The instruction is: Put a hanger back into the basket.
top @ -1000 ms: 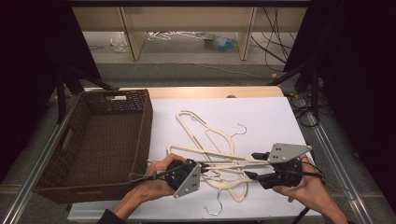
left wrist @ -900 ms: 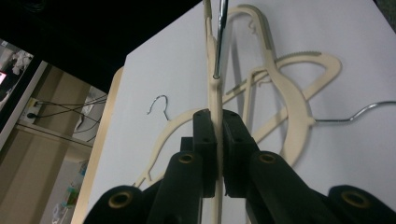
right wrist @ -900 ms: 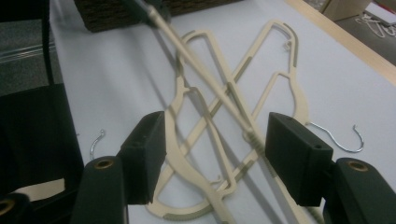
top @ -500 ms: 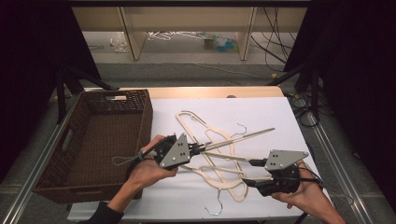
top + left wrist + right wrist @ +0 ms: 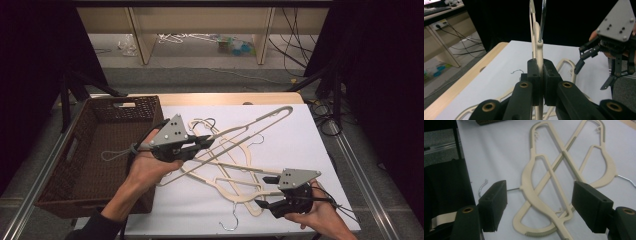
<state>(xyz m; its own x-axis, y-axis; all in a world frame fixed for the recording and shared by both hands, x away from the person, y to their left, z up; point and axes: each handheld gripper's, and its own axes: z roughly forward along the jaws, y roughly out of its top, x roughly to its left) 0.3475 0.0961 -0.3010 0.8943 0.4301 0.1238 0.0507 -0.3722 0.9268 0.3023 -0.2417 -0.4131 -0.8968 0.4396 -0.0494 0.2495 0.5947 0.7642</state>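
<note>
Left tongs clamp a cream hanger; right tongs, just opening, grip nothing.

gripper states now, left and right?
Left tool: closed on a cream hanger, lifted off the table.
Right tool: open, jaws just widening, holding nothing, above the hangers on the table.

We see a worktop with a basket on its left side. To the right of the basket, two hangers lie crossed on the worktop. Above them, a third hanger slants up and away to the right, held at its near end in our left tool. Our right tool sits near the front right, over the crossed hangers.
</note>
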